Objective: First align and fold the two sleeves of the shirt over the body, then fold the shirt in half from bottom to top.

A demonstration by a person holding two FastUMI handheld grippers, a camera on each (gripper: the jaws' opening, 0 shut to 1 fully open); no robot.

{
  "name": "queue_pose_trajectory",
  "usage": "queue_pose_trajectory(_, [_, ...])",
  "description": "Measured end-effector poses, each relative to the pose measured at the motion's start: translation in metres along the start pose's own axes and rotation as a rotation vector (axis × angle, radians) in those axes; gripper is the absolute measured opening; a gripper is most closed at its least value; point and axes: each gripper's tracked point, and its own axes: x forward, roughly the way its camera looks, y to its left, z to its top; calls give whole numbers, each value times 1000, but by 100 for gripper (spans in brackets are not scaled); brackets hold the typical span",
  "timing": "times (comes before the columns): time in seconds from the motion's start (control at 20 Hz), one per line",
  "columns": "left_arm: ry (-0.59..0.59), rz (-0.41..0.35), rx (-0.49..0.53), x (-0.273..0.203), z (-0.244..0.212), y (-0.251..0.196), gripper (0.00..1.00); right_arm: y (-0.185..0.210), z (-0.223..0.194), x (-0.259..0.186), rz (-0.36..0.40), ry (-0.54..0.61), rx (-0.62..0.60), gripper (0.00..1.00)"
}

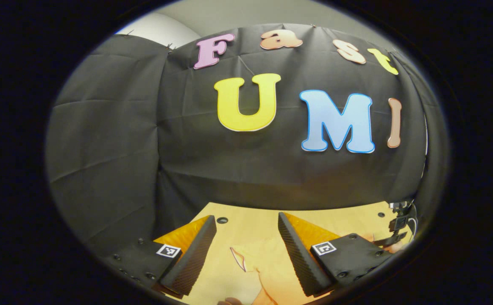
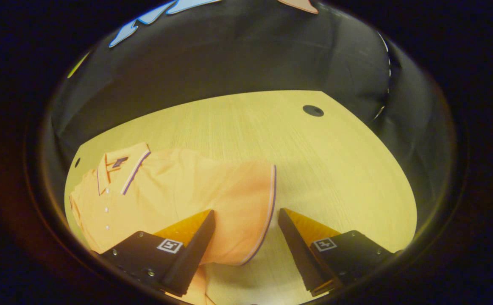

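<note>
An orange polo shirt (image 2: 174,186) with a striped collar and white buttons lies flat on the wooden table (image 2: 314,169), collar toward the far left in the right gripper view. One sleeve (image 2: 250,212), edged with a dark stripe, spreads out to the right. My right gripper (image 2: 246,220) stands open over that sleeve, its cuff edge lying between the two fingers. In the left gripper view my left gripper (image 1: 246,224) is open above the table (image 1: 339,220), with a bit of the shirt's fabric (image 1: 254,267) low between its fingers.
Black cloth walls (image 1: 250,169) close the table at the back and sides. A round dark hole (image 2: 313,110) sits in the tabletop at the far right, another (image 1: 222,220) near the back edge. A small clamp with cables (image 1: 401,220) stands at the table's right edge.
</note>
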Motion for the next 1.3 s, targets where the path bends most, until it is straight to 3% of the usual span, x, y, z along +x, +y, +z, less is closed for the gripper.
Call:
queue_pose_trajectory(0.1, [6, 3, -4, 1, -2, 0, 96, 7, -1, 4, 16, 0, -11, 86])
queue_pose_trajectory(0.2, [12, 6, -11, 2, -3, 0, 96, 9, 1, 5, 32, 4, -11, 58])
queue_pose_trajectory(0.3, [15, 12, -17, 4, -5, 2, 96, 14, 2, 3, 31, 16, 9, 20])
queue_pose_trajectory(0.35, [18, 16, -19, 4, -5, 4, 96, 16, 1, 3, 17, 17, 14, 6])
queue_pose_trajectory(0.5, [28, 26, -29, 6, -9, 9, 96, 19, 4, 3, 13, 24, -9, 0])
queue_pose_trajectory(0.7, [45, 43, -37, 7, -18, 18, 96, 35, 28, -11, 46, -36, -24, 0])
queue_pose_trajectory(1.0, [59, 63, -46, 9, -26, 28, 96, 122, 62, -43, 211, -129, -142, 3])
queue_pose_trajectory(1.15, [65, 78, -52, 7, -31, 37, 96, 172, 52, -50, 297, -115, -203, 0])
queue_pose_trajectory(1.3, [72, 100, -47, 4, -33, 48, 96, 200, 32, -46, 337, -75, -250, 0])
